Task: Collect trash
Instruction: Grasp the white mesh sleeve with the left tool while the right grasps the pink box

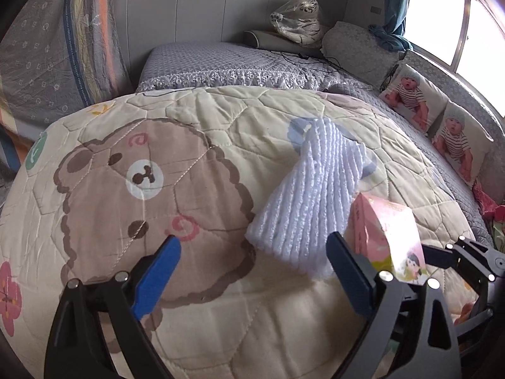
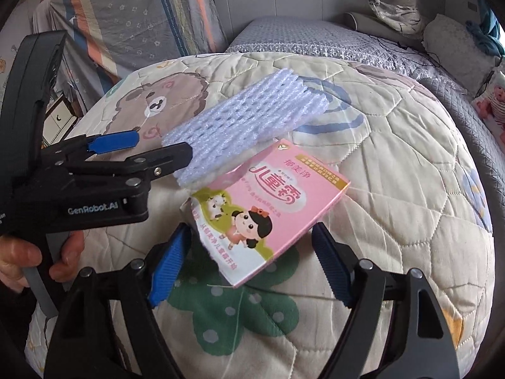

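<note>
- Left wrist view sits behind the left claw (image 1: 252, 271), angled down, close over the cartoon quilt (image 1: 195, 120), facing the headboard end
- Right wrist view, beside it, tilts down similarly
- Both share the white foam net (image 1: 303, 195) and pink carton (image 2: 268, 205)

Glossy cardboard box (image 2: 268, 211), quilted cloth blanket (image 2: 394, 189)

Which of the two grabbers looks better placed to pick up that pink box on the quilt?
The right gripper. Its open jaws already straddle the near end of the pink box. The left gripper points at the white foam net instead.
</note>
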`<control>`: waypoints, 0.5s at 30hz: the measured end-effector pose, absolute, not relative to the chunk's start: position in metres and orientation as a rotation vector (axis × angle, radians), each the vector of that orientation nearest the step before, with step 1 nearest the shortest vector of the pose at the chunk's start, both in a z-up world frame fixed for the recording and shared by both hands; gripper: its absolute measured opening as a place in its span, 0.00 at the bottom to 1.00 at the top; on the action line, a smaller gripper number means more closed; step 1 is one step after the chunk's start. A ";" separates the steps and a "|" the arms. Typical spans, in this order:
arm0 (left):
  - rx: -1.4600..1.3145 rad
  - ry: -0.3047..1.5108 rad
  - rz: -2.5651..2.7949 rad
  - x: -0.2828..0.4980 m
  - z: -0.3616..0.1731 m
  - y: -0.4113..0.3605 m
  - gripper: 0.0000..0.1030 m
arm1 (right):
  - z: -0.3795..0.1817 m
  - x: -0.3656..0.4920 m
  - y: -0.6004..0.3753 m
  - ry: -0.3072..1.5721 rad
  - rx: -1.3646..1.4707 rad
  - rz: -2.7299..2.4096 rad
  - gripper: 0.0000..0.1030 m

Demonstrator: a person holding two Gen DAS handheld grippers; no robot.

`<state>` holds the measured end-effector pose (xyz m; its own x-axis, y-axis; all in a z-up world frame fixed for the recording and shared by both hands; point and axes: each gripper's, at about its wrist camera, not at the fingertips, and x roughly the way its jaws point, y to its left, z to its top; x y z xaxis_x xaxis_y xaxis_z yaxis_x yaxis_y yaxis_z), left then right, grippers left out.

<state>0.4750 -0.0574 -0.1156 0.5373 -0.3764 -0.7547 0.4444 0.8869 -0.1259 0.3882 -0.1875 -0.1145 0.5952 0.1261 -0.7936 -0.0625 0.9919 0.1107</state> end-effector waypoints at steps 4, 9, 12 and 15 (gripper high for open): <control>0.101 0.904 -0.478 0.495 -0.122 -0.072 0.73 | -0.116 0.393 -0.193 0.935 0.088 0.108 0.49; 0.105 0.927 -0.504 0.506 -0.125 -0.087 0.46 | -0.118 0.397 -0.197 0.939 0.099 0.109 0.24; 0.110 0.929 -0.527 0.506 -0.124 -0.097 0.26 | -0.119 0.401 -0.203 0.951 0.140 0.114 0.19; 0.089 0.904 -0.537 0.506 -0.117 -0.098 0.11 | -0.114 0.400 -0.206 0.925 0.159 0.119 0.07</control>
